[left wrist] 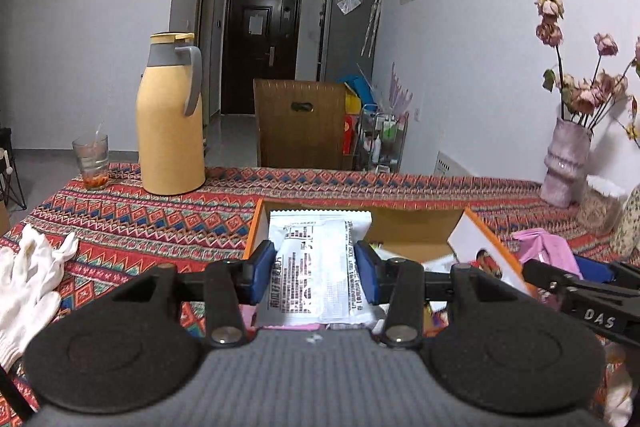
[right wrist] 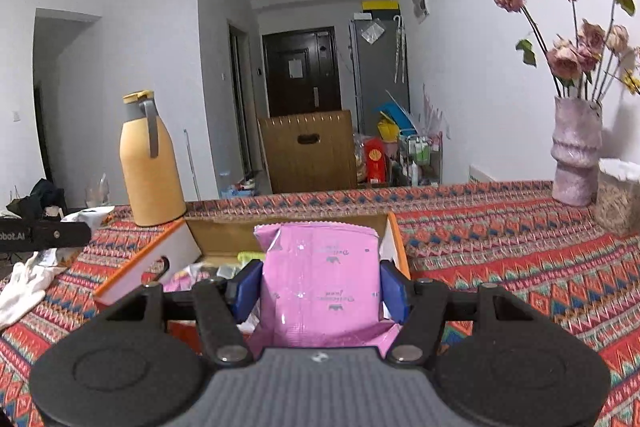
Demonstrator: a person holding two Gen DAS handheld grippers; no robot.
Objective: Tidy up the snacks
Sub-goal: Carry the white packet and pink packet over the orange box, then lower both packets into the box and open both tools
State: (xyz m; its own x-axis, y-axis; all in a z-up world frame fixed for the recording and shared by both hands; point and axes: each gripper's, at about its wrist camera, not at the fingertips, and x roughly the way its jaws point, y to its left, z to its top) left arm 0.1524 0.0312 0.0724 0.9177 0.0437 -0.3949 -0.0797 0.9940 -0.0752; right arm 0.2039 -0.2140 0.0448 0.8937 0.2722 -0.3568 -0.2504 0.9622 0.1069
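My left gripper (left wrist: 316, 267) is shut on a white snack packet (left wrist: 318, 263) with black print, held over the open orange-edged cardboard box (left wrist: 408, 227). My right gripper (right wrist: 320, 287) is shut on a pink snack packet (right wrist: 320, 279), held just above the same box (right wrist: 216, 231), which holds several other packets. The right gripper and its pink packet (left wrist: 548, 251) also show at the right of the left wrist view. The left gripper's arm (right wrist: 44, 235) shows at the left edge of the right wrist view.
A patterned red cloth covers the table (right wrist: 500, 247). A yellow thermos jug (left wrist: 170, 119) and a glass (left wrist: 91, 159) stand at the far left. White gloves (left wrist: 28, 283) lie at the left. A pink vase of dried roses (right wrist: 576, 151) stands at the far right.
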